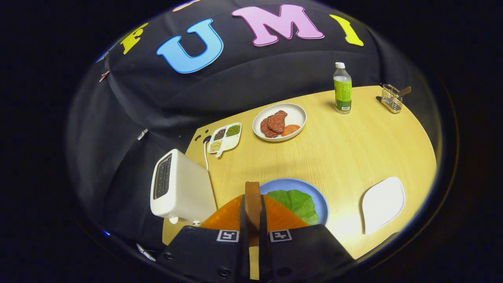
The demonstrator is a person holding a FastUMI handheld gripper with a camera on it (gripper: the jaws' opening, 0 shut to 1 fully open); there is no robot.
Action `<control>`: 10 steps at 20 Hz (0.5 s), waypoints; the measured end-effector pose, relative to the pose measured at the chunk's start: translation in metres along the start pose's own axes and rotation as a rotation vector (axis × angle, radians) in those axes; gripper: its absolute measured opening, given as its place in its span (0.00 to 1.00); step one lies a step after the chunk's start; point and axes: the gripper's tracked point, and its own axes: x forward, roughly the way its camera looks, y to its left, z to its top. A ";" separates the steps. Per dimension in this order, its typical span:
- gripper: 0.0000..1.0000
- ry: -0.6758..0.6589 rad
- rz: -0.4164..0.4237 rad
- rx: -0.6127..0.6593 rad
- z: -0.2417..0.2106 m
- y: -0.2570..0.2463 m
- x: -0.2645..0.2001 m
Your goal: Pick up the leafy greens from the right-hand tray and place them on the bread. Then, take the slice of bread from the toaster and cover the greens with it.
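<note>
My gripper (252,198) is shut on a slice of bread (252,188), held edge-on so its brown crust shows between the fingers and pokes out just past their tips. Just ahead and to the right lies a blue plate (291,183) with the leafy greens (299,203) spread on it; whatever is under the greens is hidden. The white toaster (181,192) stands just left of the fingers, slots up. The white right-hand tray (383,204) sits to the right of the plate.
On the far side of the wooden table (346,153) stand a white plate of meat and tomato (279,122), a divided dish of seeds (224,137), a drink bottle (342,88) and a wire basket (392,98). The toaster's cord (206,157) runs back beside the dish.
</note>
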 end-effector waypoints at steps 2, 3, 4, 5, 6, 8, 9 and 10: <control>0.13 0.020 -0.001 0.044 -0.009 -0.003 0.011; 0.14 0.028 -0.006 0.070 -0.014 -0.008 0.016; 0.14 0.032 -0.020 0.082 -0.017 -0.016 0.022; 0.14 0.035 -0.041 0.076 -0.022 -0.026 0.027; 0.14 0.038 -0.064 0.064 -0.027 -0.037 0.030; 0.16 0.049 -0.103 0.038 -0.034 -0.056 0.032; 0.25 0.054 -0.130 0.019 -0.035 -0.066 0.034; 0.31 0.056 -0.159 -0.008 -0.036 -0.077 0.029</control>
